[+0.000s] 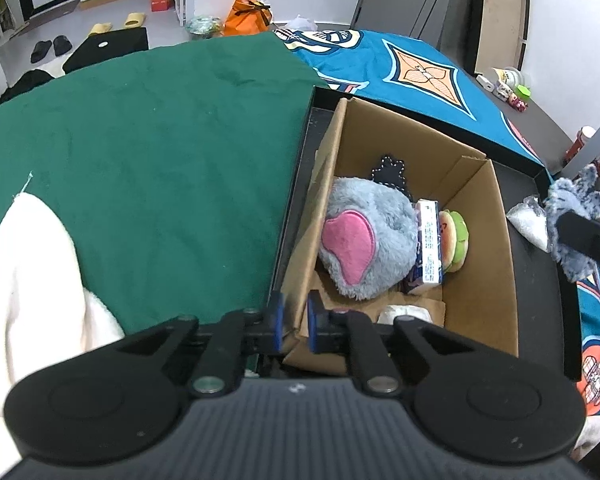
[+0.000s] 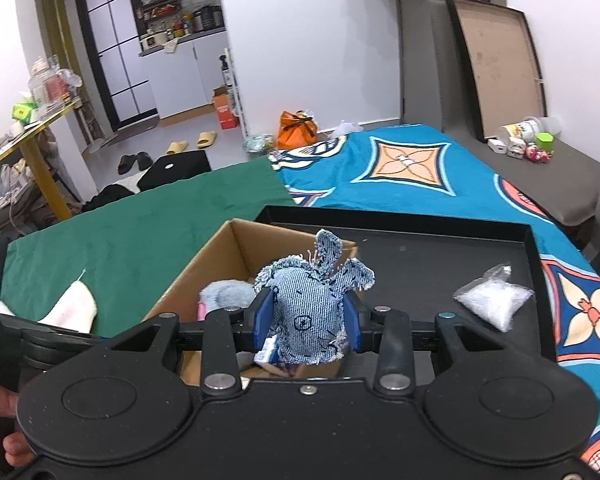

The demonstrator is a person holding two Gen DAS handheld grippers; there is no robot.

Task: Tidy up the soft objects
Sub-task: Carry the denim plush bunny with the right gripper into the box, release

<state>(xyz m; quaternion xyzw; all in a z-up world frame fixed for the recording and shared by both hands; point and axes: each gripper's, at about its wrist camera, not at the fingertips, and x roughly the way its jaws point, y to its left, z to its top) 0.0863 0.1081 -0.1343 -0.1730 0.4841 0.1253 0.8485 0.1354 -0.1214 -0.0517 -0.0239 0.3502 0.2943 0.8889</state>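
Left gripper point(image 1: 294, 322) closed on the near-left wall of the cardboard box point(image 1: 496, 240), blue pads point(image 1: 275, 320) pinching the cardboard edge from either side. Right gripper point(image 2: 306, 322) clamped on a denim stuffed toy point(image 2: 306, 308), frayed ears upright, stitched face turned to the camera; held above the near end of the box. Same toy visible from the left wrist view at the far right, beyond the box's right wall, in the grasp of the right tool.

Box seated inside a shallow black tray point(image 2: 440, 264), against its left side. Inside the box: a grey plush with a pink patch point(image 1: 364, 236), lying on its side toward the left wall; just beside it on the right, a small carton with printed text point(image 1: 428, 248), upright; touching that, a plush burger point(image 1: 456, 240) against the right side. Dark stitched fabric piece point(image 1: 388, 172) behind the grey plush, toward the far wall. White crumpled item at the near floor of the box; identity not determinable.

Clear bag of white filling point(image 2: 494, 300) lying on the bare tray floor, to the right of the box, apart from it.

Tray resting across a green cloth point(image 1: 160, 152) and a teal patterned blanket point(image 2: 420, 172). White fabric item point(image 1: 32, 288) on the green cloth, left of the tray, well apart from the box.
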